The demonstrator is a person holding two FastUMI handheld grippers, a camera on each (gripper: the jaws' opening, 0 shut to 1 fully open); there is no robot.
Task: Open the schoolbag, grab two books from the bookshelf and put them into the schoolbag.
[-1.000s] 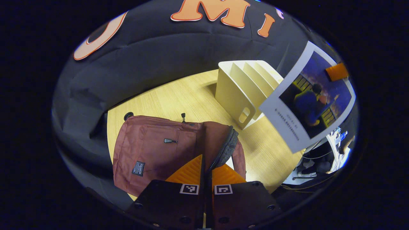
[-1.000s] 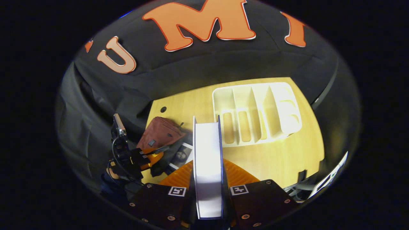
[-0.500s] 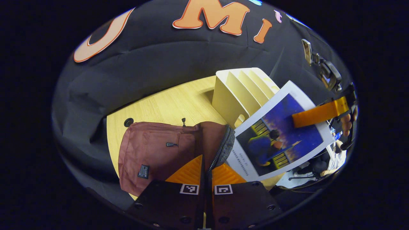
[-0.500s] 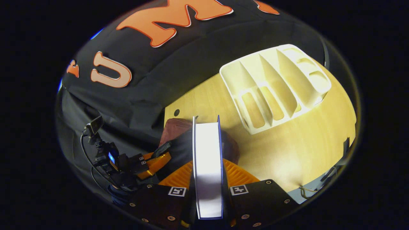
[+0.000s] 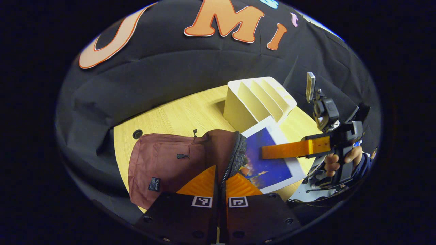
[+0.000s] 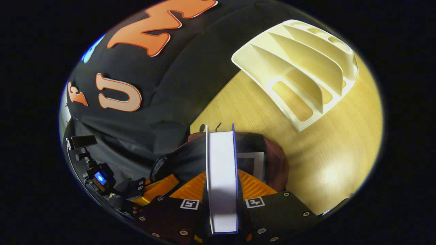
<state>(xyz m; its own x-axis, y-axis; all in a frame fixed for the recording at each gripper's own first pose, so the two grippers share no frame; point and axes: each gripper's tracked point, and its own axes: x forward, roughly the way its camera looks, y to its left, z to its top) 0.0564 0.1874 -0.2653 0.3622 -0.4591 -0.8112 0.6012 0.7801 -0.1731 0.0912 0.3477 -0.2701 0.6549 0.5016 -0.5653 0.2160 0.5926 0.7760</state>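
1. Left tool [image 5: 220,177]: clamped on bag [image 5: 163,160] rim, holding the mouth open.
2. Right tool [image 6: 222,190]: gripping book [image 6: 221,177], lowered from above shelf [image 5: 255,98] to bag mouth; insertion imminent.

Your schoolbag [image 5: 163,160] is brownish-red, lying flat on the worktop [image 5: 177,115] with its front pocket up and its grey-lined mouth [image 5: 238,156] held open toward the bookshelf. Your book [image 5: 269,160], with a blue cover and white border, is tilted with its lower edge at the mouth, between bag and bookshelf. In the right gripper view you see its white page edge [image 6: 222,177] end-on. The cream bookshelf [image 5: 259,98] stands upright behind, its slots showing no books.
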